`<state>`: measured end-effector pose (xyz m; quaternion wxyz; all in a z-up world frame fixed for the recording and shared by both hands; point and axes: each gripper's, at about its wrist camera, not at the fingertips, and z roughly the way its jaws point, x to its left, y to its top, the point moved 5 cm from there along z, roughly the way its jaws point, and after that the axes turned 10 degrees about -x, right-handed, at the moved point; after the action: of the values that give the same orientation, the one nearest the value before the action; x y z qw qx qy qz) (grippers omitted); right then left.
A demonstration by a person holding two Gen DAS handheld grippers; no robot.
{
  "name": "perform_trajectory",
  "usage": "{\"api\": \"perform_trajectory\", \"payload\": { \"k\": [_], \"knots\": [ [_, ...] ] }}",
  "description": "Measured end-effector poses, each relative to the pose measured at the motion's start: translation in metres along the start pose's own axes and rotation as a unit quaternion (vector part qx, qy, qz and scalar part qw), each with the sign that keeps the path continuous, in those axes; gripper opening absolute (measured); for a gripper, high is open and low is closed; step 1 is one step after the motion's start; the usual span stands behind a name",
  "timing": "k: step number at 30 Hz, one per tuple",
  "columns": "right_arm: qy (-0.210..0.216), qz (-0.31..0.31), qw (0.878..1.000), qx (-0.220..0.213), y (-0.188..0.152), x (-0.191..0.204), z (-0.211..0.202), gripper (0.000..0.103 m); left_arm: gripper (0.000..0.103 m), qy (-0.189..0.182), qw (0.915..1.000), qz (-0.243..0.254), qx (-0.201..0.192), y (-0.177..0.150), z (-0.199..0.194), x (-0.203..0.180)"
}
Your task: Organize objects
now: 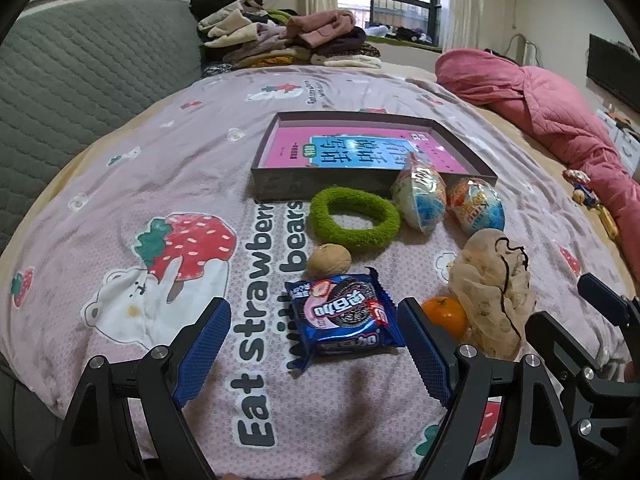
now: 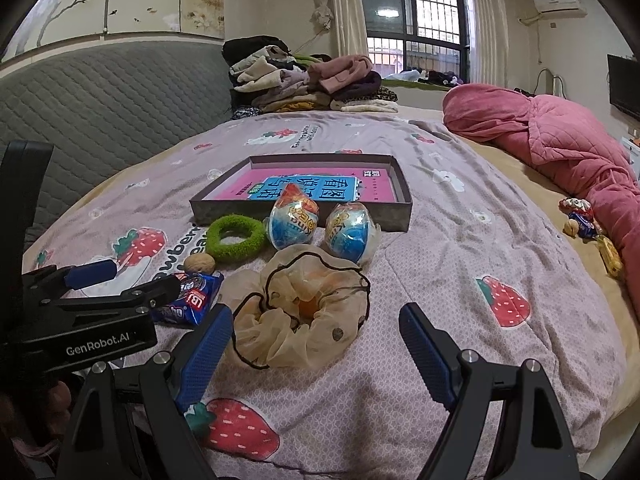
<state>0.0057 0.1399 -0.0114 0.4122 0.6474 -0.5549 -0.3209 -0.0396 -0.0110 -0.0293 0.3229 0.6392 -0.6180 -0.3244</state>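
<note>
Nothing looks sorted yet — the shallow box (image 1: pixel 372 184) on the bed holds only a pink and blue book (image 1: pixel 360 150), while every loose thing lies on the quilt (image 1: pixel 120 208) in front of it. Just beside the box's near wall are a green fuzzy ring (image 1: pixel 354 218) and two wrapped toy eggs (image 2: pixel 293 222); nearer the camera come a walnut (image 1: pixel 329 260), a blue cookie packet (image 1: pixel 344 314), an orange (image 1: pixel 445 315) and a beige gauzy scrunchie (image 2: pixel 298 312), which partly covers the orange. The left gripper (image 1: pixel 314 346) hangs over the packet with its fingers spread wide and empty; the right gripper (image 2: pixel 316 346) stands equally wide just short of the scrunchie, holding nothing. So the whole job seems to remain, presumably moving these things into the box. The quilt is pink with strawberries and bears — soft and rumpled. Beyond it are a grey padded headboard (image 2: pixel 108 108), a pile of folded clothes (image 2: pixel 304 80), a pink blanket (image 2: pixel 560 152) and a barred window (image 2: pixel 416 28).
</note>
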Motion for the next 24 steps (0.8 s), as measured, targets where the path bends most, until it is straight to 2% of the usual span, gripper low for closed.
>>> {"api": "perform_trajectory", "payload": {
  "k": [7,24],
  "knots": [
    [0.006,-0.009,1.000,0.009,-0.006,0.002,0.001,0.085,0.086,0.011,0.9999,-0.010,0.009,-0.004,0.004,0.014],
    [0.009,-0.020,0.999,0.023,-0.016,0.002,0.006,0.085,0.086,-0.014,0.9993,-0.014,0.031,-0.012,0.014,0.012]
  ]
}}
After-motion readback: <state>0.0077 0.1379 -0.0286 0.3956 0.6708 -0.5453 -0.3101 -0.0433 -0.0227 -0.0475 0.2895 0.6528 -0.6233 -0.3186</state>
